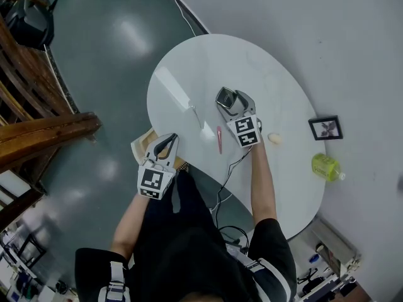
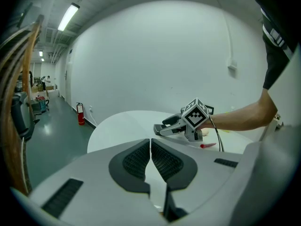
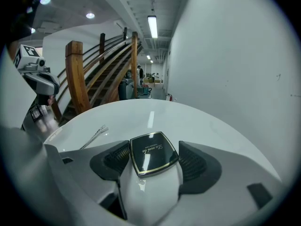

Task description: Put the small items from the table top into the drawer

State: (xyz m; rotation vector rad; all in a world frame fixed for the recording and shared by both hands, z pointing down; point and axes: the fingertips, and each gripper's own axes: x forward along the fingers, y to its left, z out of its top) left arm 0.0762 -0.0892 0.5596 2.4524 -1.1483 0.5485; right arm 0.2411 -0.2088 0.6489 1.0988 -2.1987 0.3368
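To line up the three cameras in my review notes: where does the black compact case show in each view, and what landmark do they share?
Head view: the black compact case lies mid-table, between the right gripper's open jaws.
Left gripper view: it cannot be made out at the right gripper's tips.
Right gripper view: lower centre, between the jaws.
Shared landmark: the white table top.

The black compact [image 3: 153, 153] has two lines of pale writing on its shiny lid: a curly line and a tiny line under it. The curly line seems to start with "La". The rest is too small and blurry to read.
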